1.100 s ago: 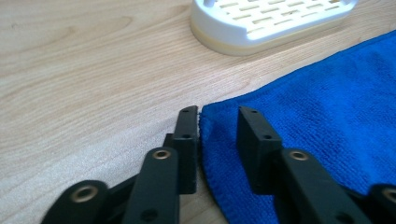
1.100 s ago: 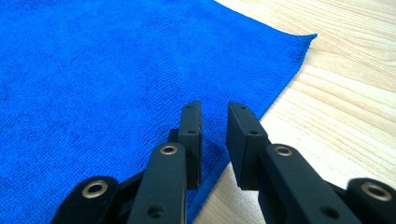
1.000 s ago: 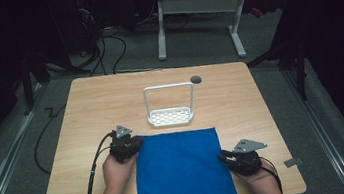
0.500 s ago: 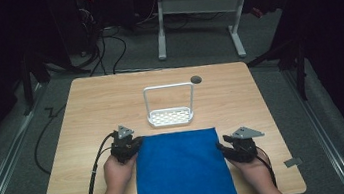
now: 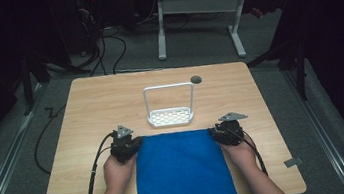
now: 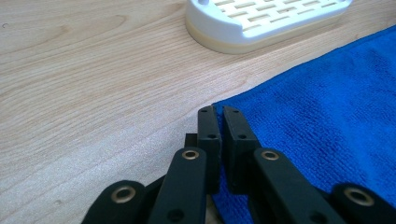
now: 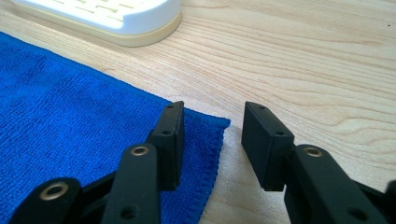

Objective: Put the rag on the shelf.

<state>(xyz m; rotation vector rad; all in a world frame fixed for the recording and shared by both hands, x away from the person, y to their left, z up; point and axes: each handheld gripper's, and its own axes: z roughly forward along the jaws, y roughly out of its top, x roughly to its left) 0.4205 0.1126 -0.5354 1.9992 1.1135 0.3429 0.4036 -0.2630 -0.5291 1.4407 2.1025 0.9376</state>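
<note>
A blue cloth (image 5: 185, 171) lies flat on the wooden table (image 5: 100, 101), reaching to its front edge. My left gripper (image 5: 137, 143) sits at the cloth's far left corner. In the left gripper view the jaws (image 6: 219, 112) are pressed together on the edge of the cloth (image 6: 327, 116), with blue showing between them. My right gripper (image 5: 213, 133) is at the far right corner. In the right gripper view it (image 7: 212, 116) stands open, astride the corner of the cloth (image 7: 70, 107), one jaw over the fabric and the other over bare wood.
A white slotted rack (image 5: 171, 117) with a tall hoop frame stands just beyond the cloth's far edge, close to both grippers (image 6: 261, 23) (image 7: 107, 14). A small dark hole (image 5: 196, 79) marks the table's far side. Cables trail over the front edge.
My right gripper has moved forward along the cloth's right edge to its far right corner. The left gripper has stayed at the far left corner.
</note>
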